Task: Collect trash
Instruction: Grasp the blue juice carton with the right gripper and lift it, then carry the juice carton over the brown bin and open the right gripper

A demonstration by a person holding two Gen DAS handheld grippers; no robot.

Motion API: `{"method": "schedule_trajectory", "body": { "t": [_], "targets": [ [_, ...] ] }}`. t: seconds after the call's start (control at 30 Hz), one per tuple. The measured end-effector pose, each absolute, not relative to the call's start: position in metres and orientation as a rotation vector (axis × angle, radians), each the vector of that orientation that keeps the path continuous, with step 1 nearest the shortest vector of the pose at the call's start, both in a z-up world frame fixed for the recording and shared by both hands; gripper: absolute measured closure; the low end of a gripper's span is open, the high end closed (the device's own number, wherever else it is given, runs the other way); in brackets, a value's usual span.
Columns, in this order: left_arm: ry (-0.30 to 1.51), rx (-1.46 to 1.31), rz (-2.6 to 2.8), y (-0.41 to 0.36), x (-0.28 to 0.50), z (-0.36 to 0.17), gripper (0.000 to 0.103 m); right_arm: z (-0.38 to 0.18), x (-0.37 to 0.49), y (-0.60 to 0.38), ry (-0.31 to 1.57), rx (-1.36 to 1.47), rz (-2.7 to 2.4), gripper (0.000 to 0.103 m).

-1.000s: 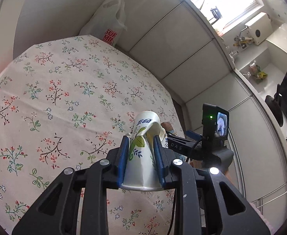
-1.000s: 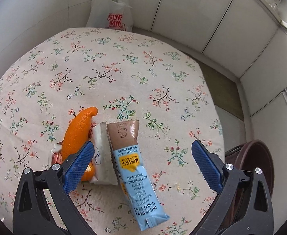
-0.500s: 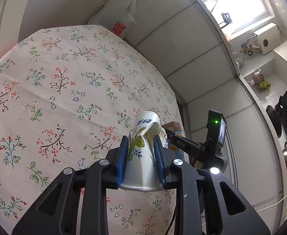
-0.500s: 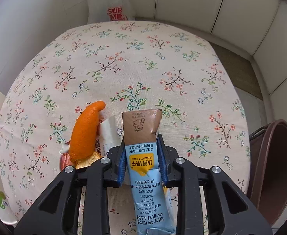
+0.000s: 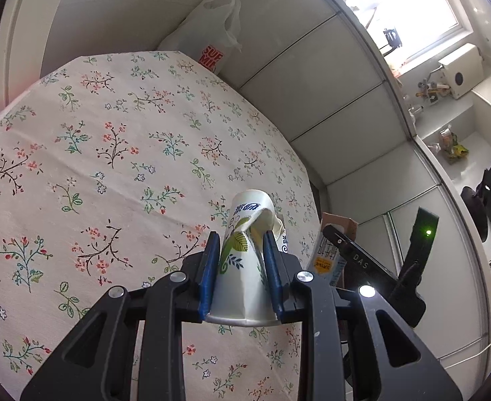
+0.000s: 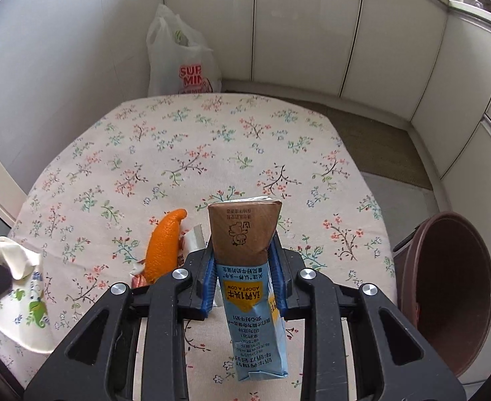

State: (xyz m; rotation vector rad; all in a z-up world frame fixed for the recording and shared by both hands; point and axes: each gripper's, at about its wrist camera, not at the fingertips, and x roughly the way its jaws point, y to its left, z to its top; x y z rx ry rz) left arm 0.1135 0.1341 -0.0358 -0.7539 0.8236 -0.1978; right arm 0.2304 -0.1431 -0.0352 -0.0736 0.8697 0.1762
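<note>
Now the milk carton (image 6: 245, 267) sits pinched between the blue pads of the right claw (image 6: 243, 272), raised off the table (image 6: 212, 147). Just left of it lie an orange peel (image 6: 165, 244) and a wrapper (image 6: 192, 240). Meanwhile the left claw (image 5: 240, 269) squeezes a crumpled paper cup (image 5: 242, 260) above the table. A brown bin (image 6: 453, 287) stands right of the table.

- Left wrist view sits just behind the left tool (image 5: 240, 267), looking forward and down across the floral worktop (image 5: 111, 167) toward the wall panels and a bright window.
- Right wrist view rides behind the right tool (image 6: 242, 277), angled more steeply down, close over the same worktop (image 6: 212, 140).
- Both views share the cloth and the white plastic bag (image 5: 212, 33) (image 6: 178, 56) at the far edge.
- Each catches the other's load at its margin.
</note>
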Motion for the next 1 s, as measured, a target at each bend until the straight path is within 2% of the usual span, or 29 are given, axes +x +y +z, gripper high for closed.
{"method": "schedule_trajectory", "body": {
  "t": [0.57, 1.0],
  "targets": [
    [0.772, -0.683, -0.124, 0.119, 0.098, -0.034, 0.076, 0.006, 0.166, -0.164, 0.682, -0.011, 0.232, 0.077],
    [0.768, -0.585, -0.14, 0.091, 0.096, -0.028, 0.075, 0.023, 0.145, -0.214, 0.575, -0.026, 0.131, 0.077]
  ]
}}
